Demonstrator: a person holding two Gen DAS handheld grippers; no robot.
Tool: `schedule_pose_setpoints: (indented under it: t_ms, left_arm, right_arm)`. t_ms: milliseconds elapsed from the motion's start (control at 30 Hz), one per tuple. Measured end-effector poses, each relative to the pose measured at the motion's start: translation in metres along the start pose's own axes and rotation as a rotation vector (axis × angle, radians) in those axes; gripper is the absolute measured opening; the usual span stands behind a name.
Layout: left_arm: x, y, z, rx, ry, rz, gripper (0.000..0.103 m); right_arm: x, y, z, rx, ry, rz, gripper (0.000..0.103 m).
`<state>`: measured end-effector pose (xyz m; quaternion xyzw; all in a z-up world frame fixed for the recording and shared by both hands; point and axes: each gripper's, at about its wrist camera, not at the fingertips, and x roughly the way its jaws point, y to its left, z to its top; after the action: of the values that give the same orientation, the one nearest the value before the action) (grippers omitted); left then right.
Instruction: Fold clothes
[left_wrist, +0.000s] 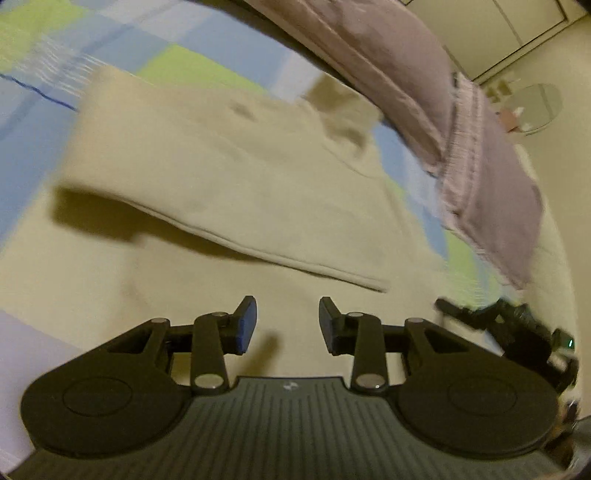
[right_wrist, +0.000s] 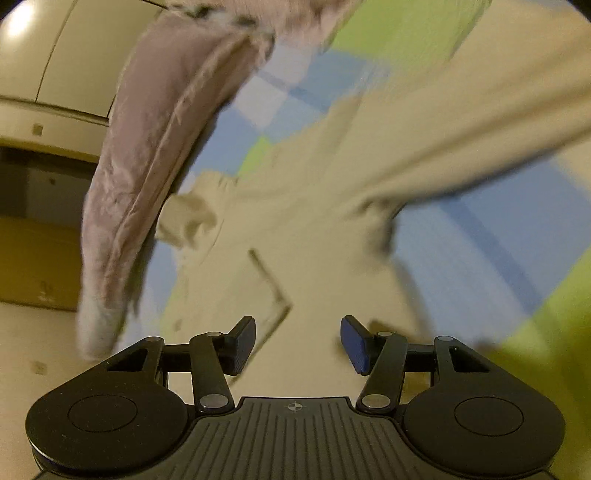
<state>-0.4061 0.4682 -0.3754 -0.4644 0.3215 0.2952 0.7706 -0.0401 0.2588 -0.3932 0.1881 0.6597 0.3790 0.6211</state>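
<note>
A cream-coloured garment (left_wrist: 229, 177) lies spread on a bed sheet checked in blue, green and white (left_wrist: 55, 55). One part of it is folded over the rest, with a hemmed edge running across the left wrist view. My left gripper (left_wrist: 288, 325) hovers above the cream cloth, jaws apart with nothing between them. In the right wrist view the same garment (right_wrist: 325, 229) stretches away, one sleeve (right_wrist: 480, 147) reaching to the upper right. My right gripper (right_wrist: 297, 345) stands open over the cloth, nothing between its pads. The other gripper (left_wrist: 517, 325) shows at the right edge of the left wrist view.
A mauve towel or blanket (left_wrist: 461, 140) lies along the far edge of the bed (right_wrist: 147, 147). Beyond it are a pale floor, cupboard doors (left_wrist: 517, 33) and a round white object (left_wrist: 535, 107). The pictures are motion-blurred.
</note>
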Motion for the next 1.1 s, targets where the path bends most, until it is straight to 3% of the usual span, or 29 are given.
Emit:
schedule_pose_setpoints:
  t_ms: [67, 133, 300, 333, 367, 400, 533, 633, 667, 733, 800, 900, 1100]
  left_arm:
    - [-0.008, 0.015, 0.004, 0.024, -0.004, 0.045, 0.03]
    - [-0.012, 0.027, 0.007, 0.024, -0.003, 0.072, 0.03]
    - [-0.007, 0.044, 0.011, -0.034, 0.005, 0.082, 0.03]
    - [-0.006, 0.045, 0.012, -0.033, 0.006, 0.08, 0.03]
    - [-0.006, 0.046, 0.012, -0.032, 0.007, 0.078, 0.03]
    - [-0.005, 0.047, 0.012, -0.031, 0.007, 0.076, 0.03]
    - [-0.002, 0.045, 0.017, 0.0, -0.003, 0.068, 0.03]
    - [0.004, 0.041, 0.021, 0.027, -0.013, 0.069, 0.03]
    - [0.007, 0.04, 0.022, 0.036, -0.016, 0.071, 0.03]
    - [0.012, 0.038, 0.024, 0.051, -0.02, 0.079, 0.03]
    - [0.018, 0.037, 0.025, 0.062, -0.022, 0.09, 0.03]
    - [0.023, 0.037, 0.028, 0.068, -0.032, 0.107, 0.029]
    - [0.028, 0.037, 0.031, 0.085, -0.037, 0.138, 0.027]
  right_arm:
    - [0.024, 0.0, 0.0, 0.066, 0.036, 0.051, 0.056]
    - [0.046, 0.002, 0.001, 0.103, 0.044, 0.047, 0.056]
    - [0.078, 0.019, 0.002, 0.074, 0.003, -0.038, 0.055]
    - [0.082, 0.025, 0.002, 0.046, -0.01, -0.046, 0.046]
    - [0.087, 0.032, 0.003, 0.013, -0.02, -0.058, 0.02]
    - [0.091, 0.038, 0.003, -0.021, -0.03, -0.065, 0.009]
    - [0.082, 0.074, 0.005, -0.202, -0.107, 0.061, 0.005]
    - [0.043, 0.093, 0.01, -0.307, -0.285, 0.212, 0.005]
    - [0.029, 0.093, 0.014, -0.32, -0.352, 0.212, 0.004]
    - [0.01, 0.078, 0.025, -0.293, -0.418, 0.125, 0.005]
    - [0.007, 0.052, 0.038, -0.249, -0.424, -0.003, 0.005]
    - [0.008, 0.021, 0.048, -0.215, -0.419, -0.122, 0.005]
    - [-0.011, 0.011, 0.051, -0.257, -0.513, -0.154, 0.005]
